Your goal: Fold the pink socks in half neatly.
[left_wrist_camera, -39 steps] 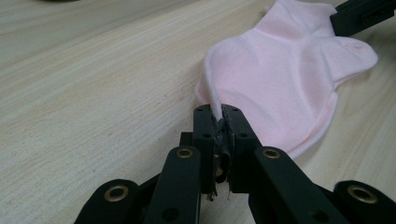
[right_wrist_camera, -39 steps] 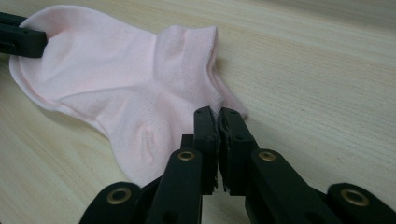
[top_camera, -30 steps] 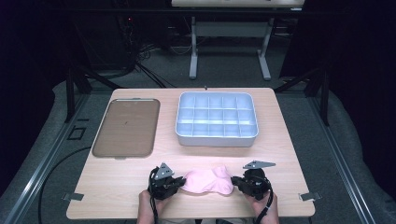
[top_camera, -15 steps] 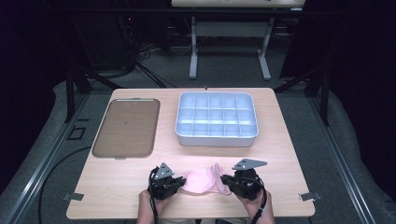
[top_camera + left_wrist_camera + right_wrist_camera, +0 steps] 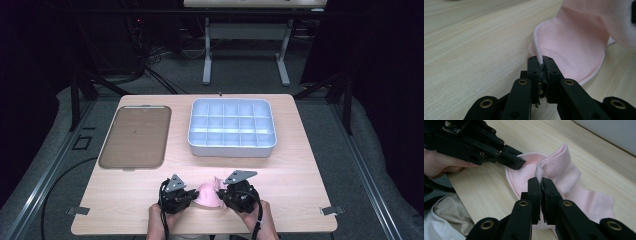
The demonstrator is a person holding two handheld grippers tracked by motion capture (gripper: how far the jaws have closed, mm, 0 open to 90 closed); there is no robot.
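The pink sock (image 5: 209, 194) is lying folded between the two grippers on the table's (image 5: 300, 200) near edge. The left gripper (image 5: 541, 61) is pinching its hem; the right gripper (image 5: 540, 182) is clamping its ribbed cuff, lifted just beside the left.

No legible text, label, brand, number or sign anywhere: none on the pale wooden tabletop (image 5: 300, 170) or the things on it.

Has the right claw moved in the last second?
Yes. The right claw, shut on the pink sock, has slid left toward the left claw, judged against the compartment tray.
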